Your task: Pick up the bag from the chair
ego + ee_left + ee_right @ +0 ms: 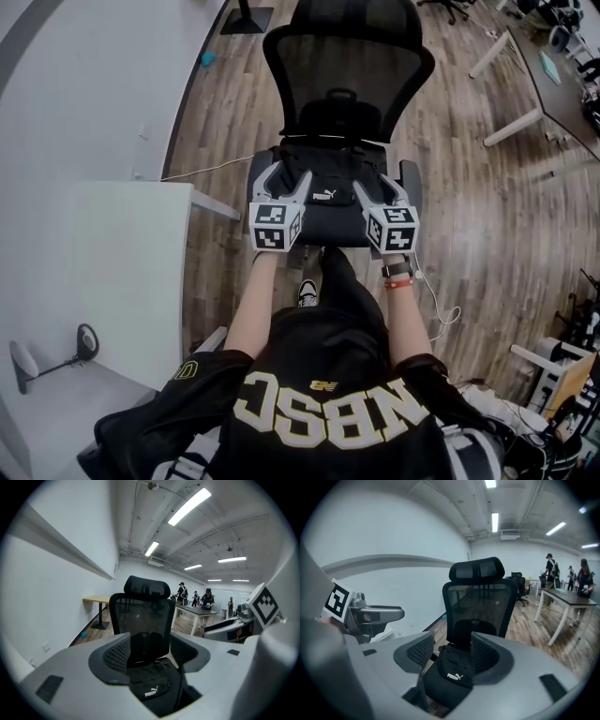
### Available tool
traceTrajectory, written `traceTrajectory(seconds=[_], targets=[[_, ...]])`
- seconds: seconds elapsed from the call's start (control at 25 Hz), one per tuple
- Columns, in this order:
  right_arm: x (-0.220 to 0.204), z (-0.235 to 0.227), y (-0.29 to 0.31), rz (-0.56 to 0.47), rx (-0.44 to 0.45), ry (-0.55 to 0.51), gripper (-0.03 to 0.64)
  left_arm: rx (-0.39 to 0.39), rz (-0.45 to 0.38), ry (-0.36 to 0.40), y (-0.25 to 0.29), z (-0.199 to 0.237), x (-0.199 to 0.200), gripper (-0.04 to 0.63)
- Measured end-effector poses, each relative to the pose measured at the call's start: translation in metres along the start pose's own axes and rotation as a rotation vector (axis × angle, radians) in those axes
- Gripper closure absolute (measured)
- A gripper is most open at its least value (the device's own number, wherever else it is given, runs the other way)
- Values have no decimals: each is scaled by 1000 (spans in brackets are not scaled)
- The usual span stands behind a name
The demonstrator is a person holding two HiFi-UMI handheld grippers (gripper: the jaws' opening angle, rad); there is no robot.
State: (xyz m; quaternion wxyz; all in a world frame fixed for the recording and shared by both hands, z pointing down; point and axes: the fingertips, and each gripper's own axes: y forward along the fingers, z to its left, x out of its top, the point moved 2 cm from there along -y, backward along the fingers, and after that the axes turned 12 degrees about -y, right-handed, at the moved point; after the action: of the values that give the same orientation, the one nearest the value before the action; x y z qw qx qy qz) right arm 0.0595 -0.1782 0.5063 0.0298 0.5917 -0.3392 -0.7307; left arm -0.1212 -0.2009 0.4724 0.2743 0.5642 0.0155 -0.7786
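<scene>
The black bag point(328, 185), marked with a white logo, is seen lying on the seat of the black mesh-backed chair point(347, 70). It is spread across the middle of the seat, from the foot of the backrest toward the front edge.

The left hand-held gripper point(286, 175) is held over the seat's front left part with its jaws spread wide and empty. In the left gripper view the bag is framed in the gap between them, further off and apart from the pads. The right hand-held gripper point(377, 183) is held over the front right part, likewise spread wide with nothing clasped; the bag is seen lower down between its jaws, untouched. The two are kept side by side, and in the head view the logo lies between them.

A wooden floor point(469, 234) is seen under the chair, and a white cable point(211, 169) is trailed across it at the chair's left. A white surface point(122, 272) is set beside the person's left arm. Further off, other people point(550, 569) are seen standing by a long table point(572, 599).
</scene>
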Motion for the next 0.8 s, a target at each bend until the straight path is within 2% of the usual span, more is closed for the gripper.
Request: traceTrajectory(seconds=[0.28,0.44,0.64,0.8], targets=[[-29,-57,95,139,50,39,279,39,184,-17,100,40,-35,266],[-69,-73,143,253,103,61,273,78,301,-29,146,60,-71,250],[-124,-91,194,325,155,101,275,155,453,-28,193,90,-128,250],[-171,-101,221,377,162,155,284,237,520,-65,210,119,-172,251]])
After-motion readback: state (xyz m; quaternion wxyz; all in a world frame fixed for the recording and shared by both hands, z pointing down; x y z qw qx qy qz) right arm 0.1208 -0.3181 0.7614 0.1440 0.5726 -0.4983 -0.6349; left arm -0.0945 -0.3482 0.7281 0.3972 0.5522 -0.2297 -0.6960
